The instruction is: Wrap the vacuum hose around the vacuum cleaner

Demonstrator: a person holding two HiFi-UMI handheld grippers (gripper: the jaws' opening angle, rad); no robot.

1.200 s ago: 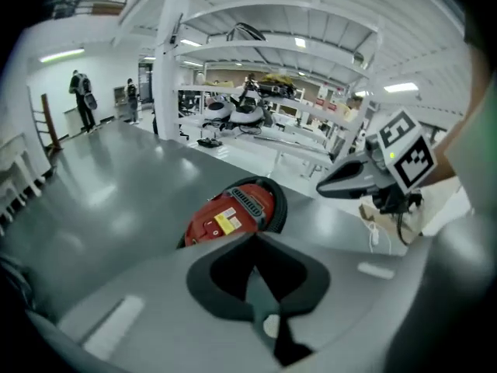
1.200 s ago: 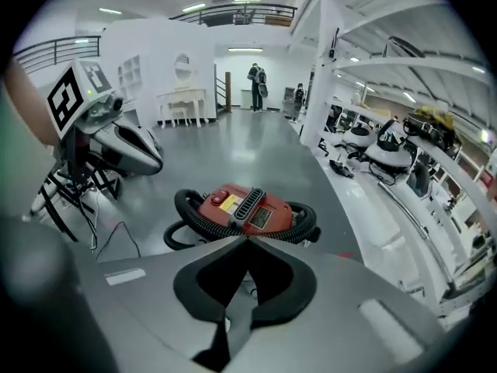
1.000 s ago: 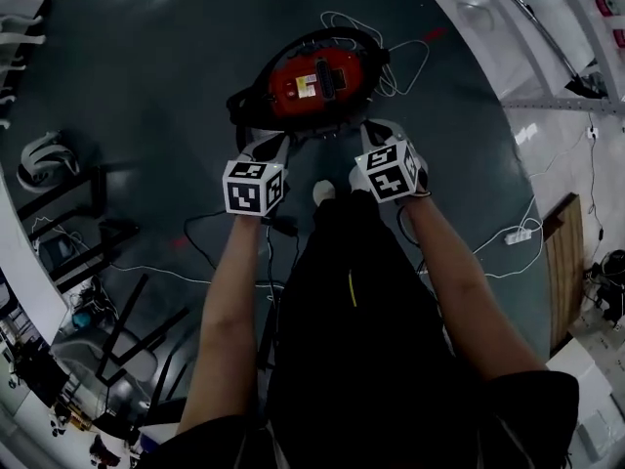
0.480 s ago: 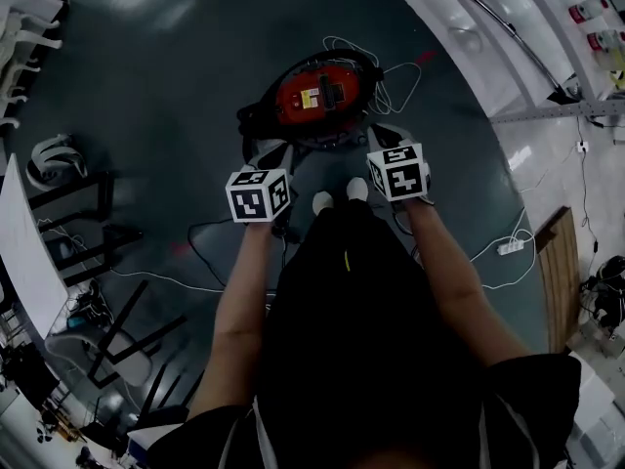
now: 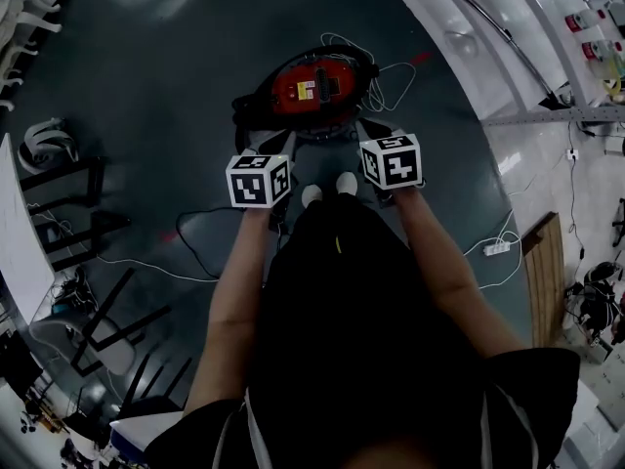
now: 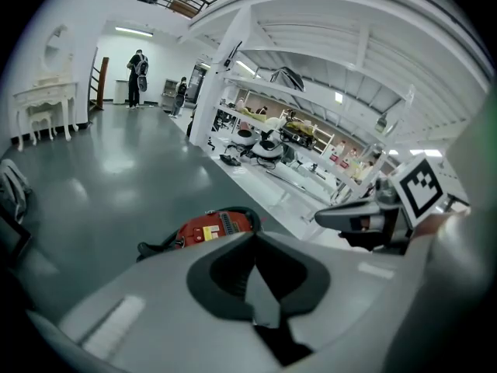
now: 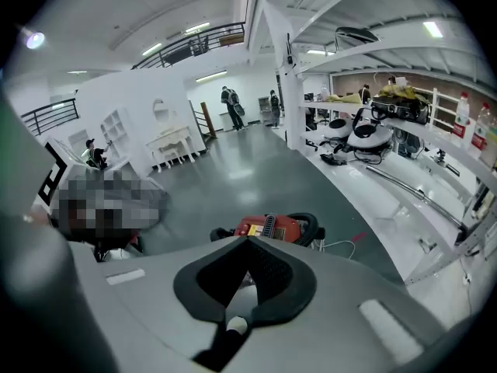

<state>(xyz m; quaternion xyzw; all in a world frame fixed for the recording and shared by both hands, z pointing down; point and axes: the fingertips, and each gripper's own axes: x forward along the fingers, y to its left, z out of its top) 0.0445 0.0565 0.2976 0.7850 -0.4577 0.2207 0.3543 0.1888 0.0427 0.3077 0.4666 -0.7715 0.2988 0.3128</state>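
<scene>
Both sets of fingers are clenched on nothing: the left gripper and right gripper sit side by side in the middle of the head view, just below the vacuum cleaner and apart from it. The red machine stands on the floor at upper centre, and the black vacuum hose looks looped around its body, so I judge the wrapping essentially finished and this the step of backing away. A white cord lies loose at its right. If any hose end is slack, the next move calls for opening the fingers and reaching down again. Compared with a second ago, both grippers are raised off the vacuum's near edge and it looks smaller.
</scene>
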